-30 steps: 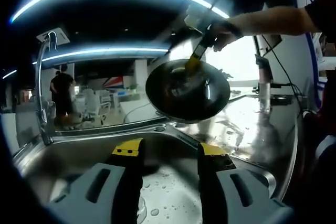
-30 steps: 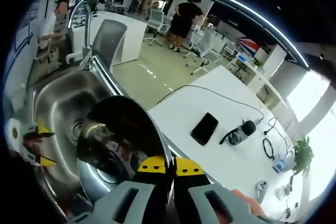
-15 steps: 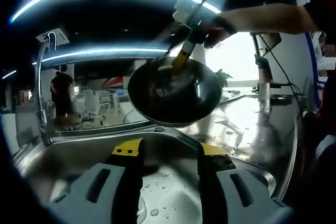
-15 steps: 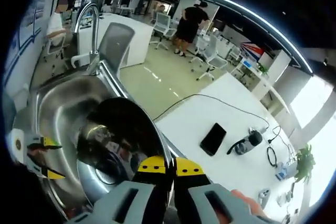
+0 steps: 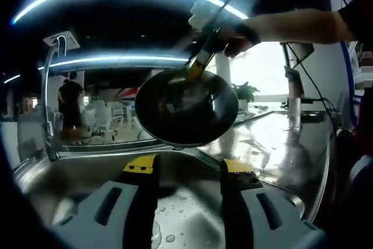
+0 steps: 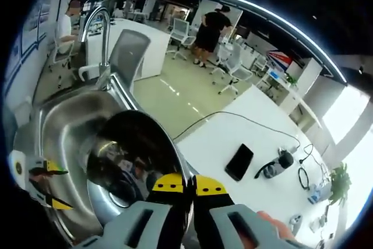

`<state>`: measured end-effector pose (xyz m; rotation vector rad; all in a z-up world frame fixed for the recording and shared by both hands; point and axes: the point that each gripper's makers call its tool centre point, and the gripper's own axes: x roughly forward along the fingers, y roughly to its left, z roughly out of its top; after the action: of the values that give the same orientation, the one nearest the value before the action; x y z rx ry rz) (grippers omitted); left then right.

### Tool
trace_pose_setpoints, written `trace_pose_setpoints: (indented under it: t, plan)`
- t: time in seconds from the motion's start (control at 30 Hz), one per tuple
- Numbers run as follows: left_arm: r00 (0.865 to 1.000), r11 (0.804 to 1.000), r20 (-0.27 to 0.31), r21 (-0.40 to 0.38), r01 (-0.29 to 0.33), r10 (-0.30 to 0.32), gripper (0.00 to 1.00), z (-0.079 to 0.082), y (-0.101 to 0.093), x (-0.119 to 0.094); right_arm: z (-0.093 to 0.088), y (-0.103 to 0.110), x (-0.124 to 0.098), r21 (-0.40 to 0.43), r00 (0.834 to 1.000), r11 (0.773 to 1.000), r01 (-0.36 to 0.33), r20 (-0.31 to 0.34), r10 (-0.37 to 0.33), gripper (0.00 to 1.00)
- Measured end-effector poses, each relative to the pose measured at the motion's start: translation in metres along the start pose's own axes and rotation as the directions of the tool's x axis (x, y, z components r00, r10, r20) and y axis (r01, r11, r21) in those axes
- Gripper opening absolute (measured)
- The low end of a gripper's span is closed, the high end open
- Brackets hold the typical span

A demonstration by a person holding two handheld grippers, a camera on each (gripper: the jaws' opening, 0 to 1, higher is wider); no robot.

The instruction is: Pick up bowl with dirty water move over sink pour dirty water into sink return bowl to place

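while right gripper (image 6: 189,186) pinches rim, bowl (image 6: 135,161) hangs over sink (image 6: 55,126).

Left view low inside sink (image 5: 87,167), right view above, both sharing bowl (image 6: 131,155)

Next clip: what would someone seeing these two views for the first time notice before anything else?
The shiny metal bowl, tilted and held over the steel sink by the right gripper, whose jaws are closed on its rim. In the left gripper view the same bowl hangs dark against the bright window, above the open left gripper. The curved faucet stands at the sink's far edge.
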<state>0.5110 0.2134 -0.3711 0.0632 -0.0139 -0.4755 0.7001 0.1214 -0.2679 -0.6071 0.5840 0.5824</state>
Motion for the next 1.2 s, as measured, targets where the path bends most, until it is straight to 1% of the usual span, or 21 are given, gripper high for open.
trace_pose_setpoints:
  t: [0.03,0.3,0.33,0.4,0.5,0.63,0.7,0.83,0.93,1.07,1.17,1.2]
  plan:
    - [1.000,1.000,0.000,-0.013,-0.002,0.002,0.41,0.000,0.001,0.000,0.001,0.002,0.001,-0.003,1.000,1.000,-0.001,0.004,0.001,0.00]
    - [1.000,1.000,-0.004,-0.004,-0.012,0.012,0.40,0.000,0.002,0.000,0.007,0.010,0.001,-0.046,1.000,0.999,0.008,0.028,-0.007,0.00]
    - [1.000,1.000,-0.003,-0.006,-0.012,0.012,0.40,0.000,0.003,0.000,0.011,0.009,0.000,-0.065,0.999,0.998,0.022,0.046,-0.020,0.00]
    - [1.000,1.000,-0.005,-0.008,-0.010,0.010,0.40,0.000,0.002,0.000,0.013,0.011,-0.002,-0.066,0.998,0.998,0.023,0.051,-0.020,0.00]
    - [1.000,1.000,-0.008,-0.004,-0.008,0.007,0.40,-0.001,0.002,0.000,0.015,0.013,-0.005,-0.081,0.997,0.996,0.042,0.064,-0.037,0.00]
    - [1.000,1.000,-0.006,-0.008,-0.008,0.008,0.40,-0.001,0.002,-0.001,0.020,0.014,-0.004,-0.099,0.996,0.993,0.060,0.076,-0.052,0.00]
    - [1.000,1.000,-0.005,-0.005,-0.004,0.004,0.40,-0.001,0.002,-0.001,0.020,0.024,-0.003,-0.105,0.996,0.992,0.063,0.075,-0.055,0.00]
    - [1.000,1.000,-0.007,0.000,0.001,-0.001,0.40,-0.001,0.001,0.000,0.020,0.025,-0.006,-0.160,0.994,0.983,0.089,0.072,-0.078,0.00]
    - [1.000,1.000,-0.007,0.000,0.001,-0.001,0.40,-0.001,0.000,0.000,0.023,0.027,-0.007,-0.186,0.993,0.978,0.099,0.080,-0.085,0.00]
    - [1.000,1.000,-0.007,-0.001,0.002,-0.002,0.40,-0.001,-0.001,0.000,0.024,0.027,-0.005,-0.199,0.993,0.975,0.101,0.084,-0.086,0.00]
    - [1.000,1.000,-0.007,0.000,0.003,-0.003,0.40,-0.001,-0.001,0.000,0.030,0.025,-0.006,-0.215,0.989,0.969,0.120,0.107,-0.099,0.00]
    - [1.000,1.000,-0.007,0.000,0.001,-0.001,0.40,-0.001,0.000,0.000,0.032,0.024,-0.006,-0.237,0.987,0.962,0.136,0.118,-0.110,0.00]
